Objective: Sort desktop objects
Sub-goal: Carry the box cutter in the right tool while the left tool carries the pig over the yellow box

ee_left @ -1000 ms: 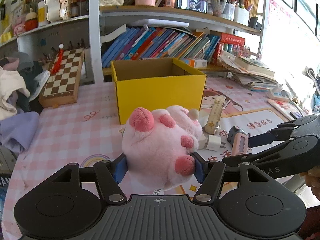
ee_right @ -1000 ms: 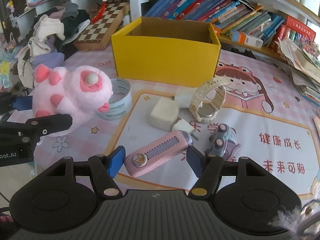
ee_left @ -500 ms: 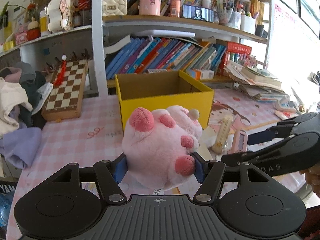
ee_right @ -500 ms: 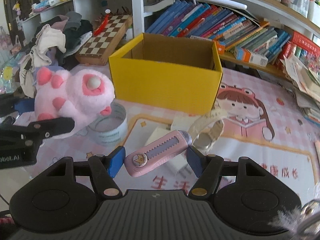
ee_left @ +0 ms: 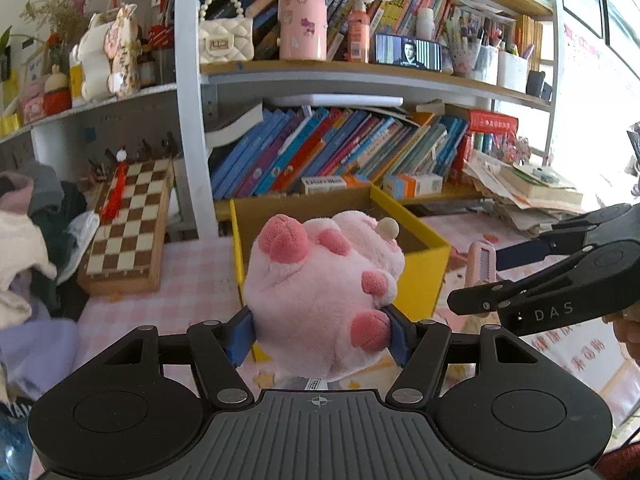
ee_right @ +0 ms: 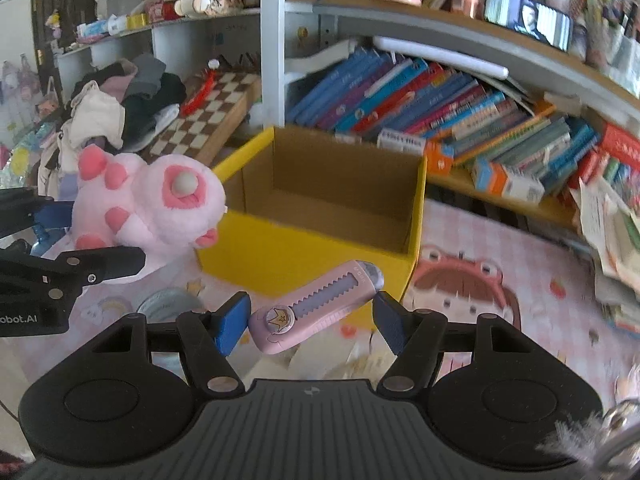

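My left gripper (ee_left: 319,336) is shut on a pink plush toy (ee_left: 320,292), its blue pads pressed into the toy's sides. The toy hangs just in front of an open yellow cardboard box (ee_left: 424,276), which looks empty. My right gripper (ee_right: 310,320) is shut on a pink utility knife (ee_right: 320,304), held slantwise between the pads above the box's near wall (ee_right: 304,252). In the right wrist view the plush toy (ee_right: 148,208) and the left gripper (ee_right: 88,236) sit left of the box. The left wrist view shows the right gripper (ee_left: 484,276) with the knife (ee_left: 482,264) at the right.
A chessboard (ee_left: 128,224) leans by a pile of clothes (ee_left: 24,240) on the left. Behind the box stand rows of books (ee_left: 340,148), with a paper stack (ee_left: 528,192) to the right. A tape roll (ee_right: 168,304) and pale small items (ee_right: 360,356) lie on the pink mat below.
Both grippers have risen and moved toward the yellow box, each keeping its object. The small items on the mat have slid down out of the left wrist view.
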The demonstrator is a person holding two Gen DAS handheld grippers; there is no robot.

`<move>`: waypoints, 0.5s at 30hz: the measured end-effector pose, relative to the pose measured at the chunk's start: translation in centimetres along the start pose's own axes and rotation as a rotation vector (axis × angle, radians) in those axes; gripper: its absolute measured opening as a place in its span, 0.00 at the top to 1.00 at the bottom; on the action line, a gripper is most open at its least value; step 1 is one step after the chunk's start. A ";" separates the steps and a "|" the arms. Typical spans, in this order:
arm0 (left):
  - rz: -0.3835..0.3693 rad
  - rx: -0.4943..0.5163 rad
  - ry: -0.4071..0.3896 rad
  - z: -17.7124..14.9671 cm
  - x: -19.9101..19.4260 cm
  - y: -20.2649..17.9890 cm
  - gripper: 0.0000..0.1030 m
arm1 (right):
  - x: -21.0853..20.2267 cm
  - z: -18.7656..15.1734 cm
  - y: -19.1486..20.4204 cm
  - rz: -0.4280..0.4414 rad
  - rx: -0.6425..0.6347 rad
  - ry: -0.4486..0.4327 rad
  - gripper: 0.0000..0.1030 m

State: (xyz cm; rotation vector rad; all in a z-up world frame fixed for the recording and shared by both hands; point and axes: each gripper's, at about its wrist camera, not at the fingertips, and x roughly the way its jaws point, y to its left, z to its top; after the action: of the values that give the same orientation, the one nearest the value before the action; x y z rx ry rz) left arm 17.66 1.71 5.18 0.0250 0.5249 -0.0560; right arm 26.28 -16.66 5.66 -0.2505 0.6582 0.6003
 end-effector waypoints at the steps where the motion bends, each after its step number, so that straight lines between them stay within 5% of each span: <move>1: 0.002 0.005 -0.004 0.4 0.3 0.0 0.37 | 0.2 0.5 -0.3 0.004 -0.011 -0.006 0.36; 15: 0.062 0.037 0.002 5.1 6.6 0.4 0.37 | 6.3 6.6 -4.4 0.043 -0.129 -0.019 0.36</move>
State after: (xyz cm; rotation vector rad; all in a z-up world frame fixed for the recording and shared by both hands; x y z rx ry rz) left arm 25.95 1.57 6.29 0.0776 0.5245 -0.0047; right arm 36.15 -14.76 6.82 -0.3510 0.6089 0.6865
